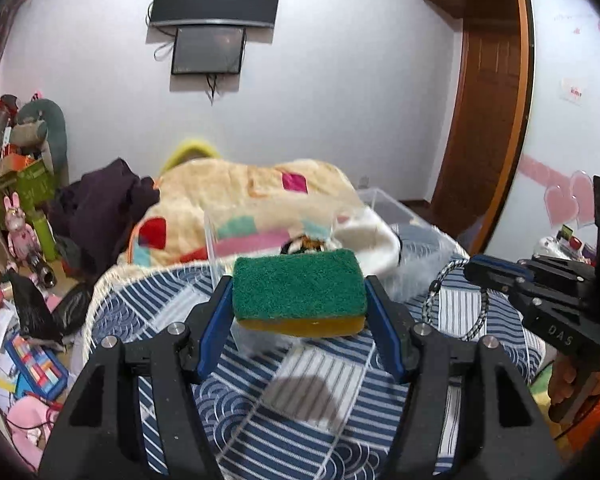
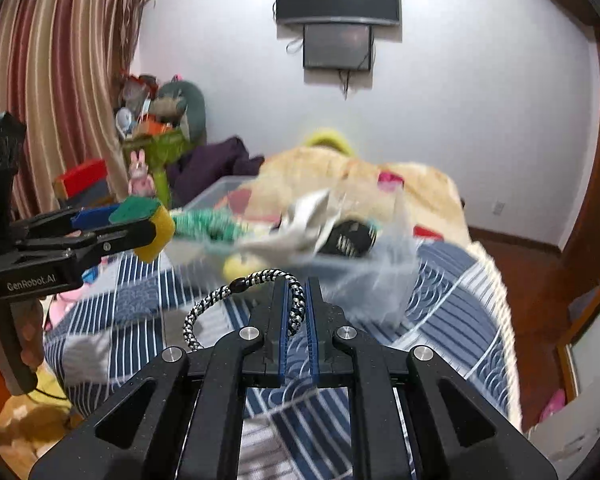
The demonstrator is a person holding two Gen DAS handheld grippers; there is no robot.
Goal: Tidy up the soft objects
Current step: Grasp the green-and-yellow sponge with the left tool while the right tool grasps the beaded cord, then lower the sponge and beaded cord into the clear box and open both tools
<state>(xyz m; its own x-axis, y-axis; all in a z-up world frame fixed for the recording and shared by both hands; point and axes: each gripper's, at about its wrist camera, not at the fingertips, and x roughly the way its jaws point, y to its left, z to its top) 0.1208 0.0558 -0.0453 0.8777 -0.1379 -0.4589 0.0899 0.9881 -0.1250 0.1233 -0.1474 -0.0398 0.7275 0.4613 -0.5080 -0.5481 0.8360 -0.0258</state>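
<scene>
- sponge, green scrub face up, yellow foam below, sits clamped between the left gripper fingers, held off the bed; foam looks barely squashed, so grip seems light.
- in the right wrist view same sponge pokes out past the left gripper tips, at far left of the frame.
- braided cord loop, black and white, is pinched between the right gripper fingers, which are closed nearly flat on it; the loop hangs out to the left of the fingers.
- from the left wrist view the cord dangles off the right gripper, right of the left fingers.
- ahead of both finger pairs: clear plastic bin on the bed, blurred, already holding soft stuff — a green knit thing, white cloth, something black, hard to ID.
- the bin wall shows just beyond the sponge in the left view.
- under the fingers: blue-white striped bedspread; fuzzy cream blanket further ahead.
- step, my read: both items picked, mid-carry to the bin.
- next likely needs: move each pair forward over the bin rim, clear of the wall, then release; cord may snag on the finger pad, sponge could bounce out if dropped from high.
</scene>
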